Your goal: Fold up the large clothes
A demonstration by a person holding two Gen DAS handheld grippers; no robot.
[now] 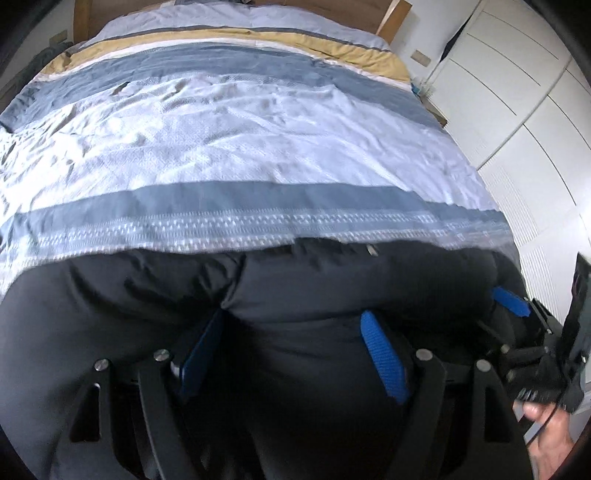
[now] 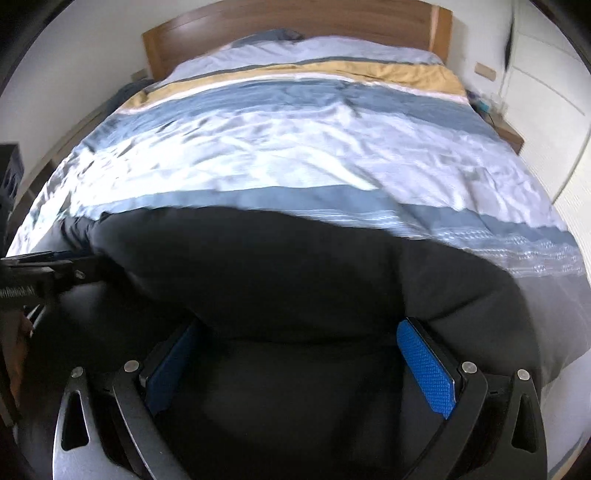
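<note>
A large black puffy garment (image 1: pixel 288 280) lies on the near end of the bed and fills the lower half of both views (image 2: pixel 280 266). My left gripper (image 1: pixel 291 332) is open, its blue pads wide apart with garment fabric bulging between them. My right gripper (image 2: pixel 299 343) is also open, pads spread over the black fabric. The right gripper also shows at the right edge of the left wrist view (image 1: pixel 517 306), pressed against the garment. The left gripper shows at the left edge of the right wrist view (image 2: pixel 55 269).
The bed (image 1: pixel 240 147) carries a striped cover in pale blue, grey-blue and tan. A wooden headboard (image 2: pixel 295 26) stands at the far end. White wardrobe doors (image 1: pixel 517 92) run along the right side. A small nightstand (image 2: pixel 506 133) sits beside the bed.
</note>
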